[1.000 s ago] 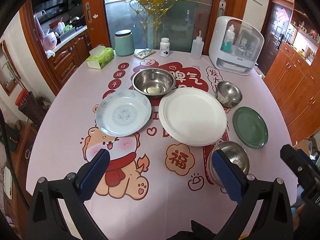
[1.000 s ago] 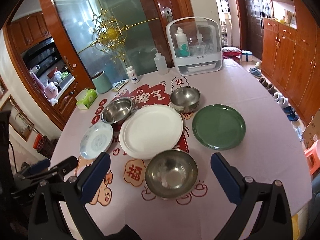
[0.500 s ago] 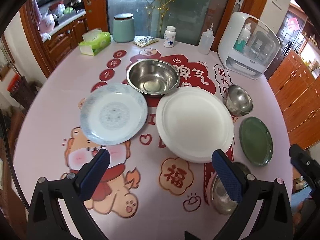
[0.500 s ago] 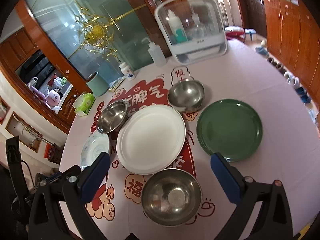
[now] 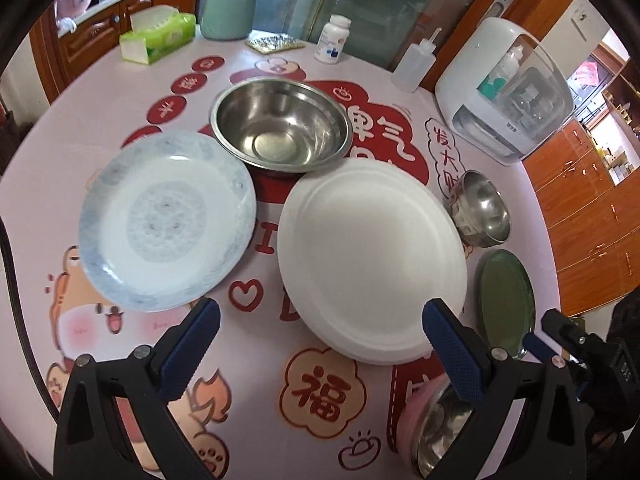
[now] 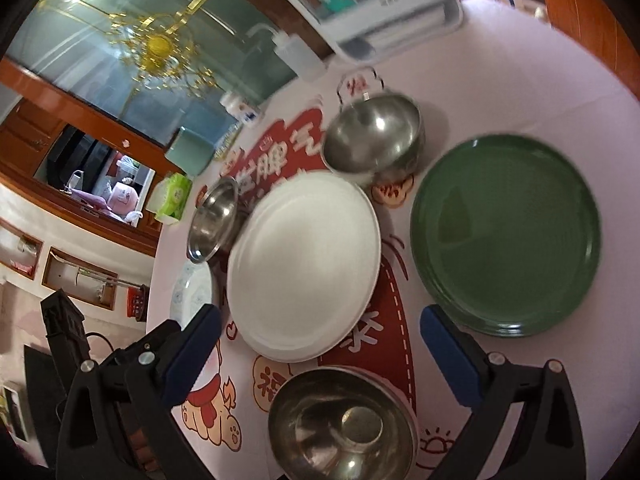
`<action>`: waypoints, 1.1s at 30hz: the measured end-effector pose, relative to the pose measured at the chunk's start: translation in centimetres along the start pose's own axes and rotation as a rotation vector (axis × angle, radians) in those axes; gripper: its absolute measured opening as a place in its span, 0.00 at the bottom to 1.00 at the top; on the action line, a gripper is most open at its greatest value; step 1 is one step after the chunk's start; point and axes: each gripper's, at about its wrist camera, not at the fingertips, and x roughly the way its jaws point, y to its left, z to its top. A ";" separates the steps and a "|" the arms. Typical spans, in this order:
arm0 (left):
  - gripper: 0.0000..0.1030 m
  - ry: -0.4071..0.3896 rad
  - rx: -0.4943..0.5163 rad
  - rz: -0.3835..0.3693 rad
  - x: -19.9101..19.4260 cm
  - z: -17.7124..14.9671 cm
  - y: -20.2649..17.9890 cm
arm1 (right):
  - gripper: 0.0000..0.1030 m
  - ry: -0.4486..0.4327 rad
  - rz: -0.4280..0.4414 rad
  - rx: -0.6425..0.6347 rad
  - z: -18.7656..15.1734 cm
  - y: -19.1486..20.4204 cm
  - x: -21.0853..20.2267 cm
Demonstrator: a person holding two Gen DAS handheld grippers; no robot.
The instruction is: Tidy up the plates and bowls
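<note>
We see both hand-held grippers, left (image 5: 320,340) & right (image 6: 320,340), spread wide, empty, above the desk (image 5: 248,360). White plate (image 5: 372,264) sits center; green plate (image 6: 506,232) beside it, steel bowl (image 6: 344,424) nearest.

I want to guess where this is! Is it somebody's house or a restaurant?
Most likely somebody's house, a dining room beside a kitchen. A round table wears a cartoon cloth, a tissue pack and pill bottle sit at its far edge, and wooden kitchen cabinets show through the doorway.
</note>
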 end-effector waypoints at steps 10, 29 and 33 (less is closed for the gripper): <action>0.86 0.063 -0.053 0.009 4.9 0.6 1.1 | 0.81 0.096 0.004 0.054 1.1 -2.1 4.4; 0.45 0.071 -0.075 -0.023 8.4 1.7 2.0 | 0.39 0.163 0.028 -0.003 2.0 -4.1 7.5; 0.45 0.049 -0.053 -0.020 8.5 1.9 1.8 | 0.32 0.152 0.038 -0.003 2.1 -4.5 7.6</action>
